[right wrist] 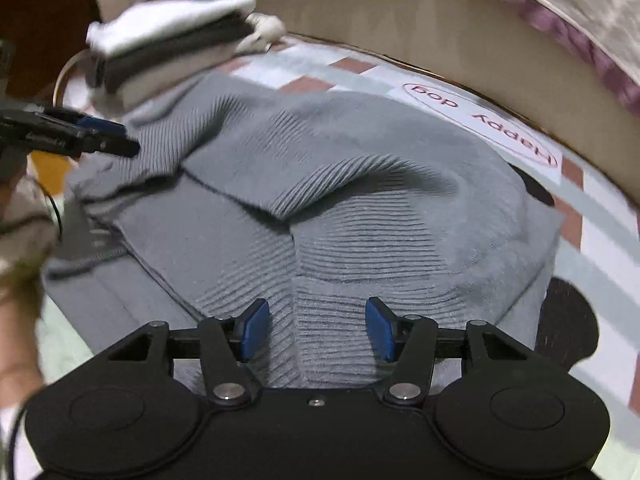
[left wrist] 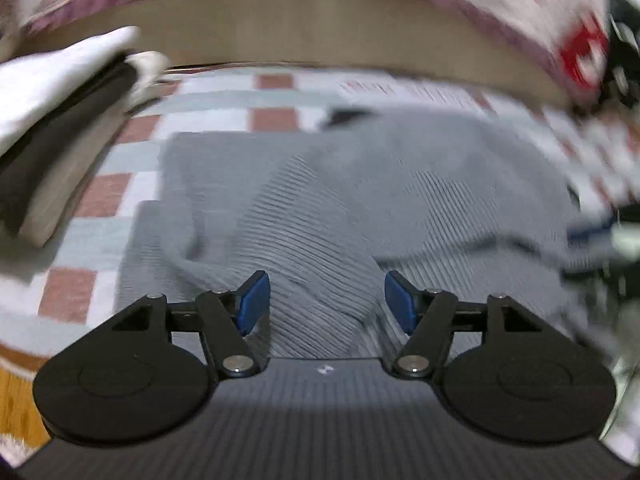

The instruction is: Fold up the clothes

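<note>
A grey ribbed knit garment (left wrist: 344, 200) lies rumpled and partly folded on a checked sheet (left wrist: 272, 116). My left gripper (left wrist: 327, 304) hovers over its near edge, jaws open, cloth lying below the blue pads (left wrist: 254, 302) without being pinched. In the right wrist view the same grey garment (right wrist: 340, 200) shows a raised fold across its middle. My right gripper (right wrist: 319, 328) is open above its near part, and no cloth is pinched between the pads. The left gripper (right wrist: 92, 136) appears at the garment's far left corner, seen side-on.
A stack of folded clothes, white on top (left wrist: 60, 120) (right wrist: 172, 40), sits beside the garment. A beige board (left wrist: 320, 32) runs behind, with a floral quilt edged in purple (right wrist: 560, 12) over it. A "Happy dog" print (right wrist: 480, 124) marks the sheet. A sleeve (right wrist: 20, 220) is at left.
</note>
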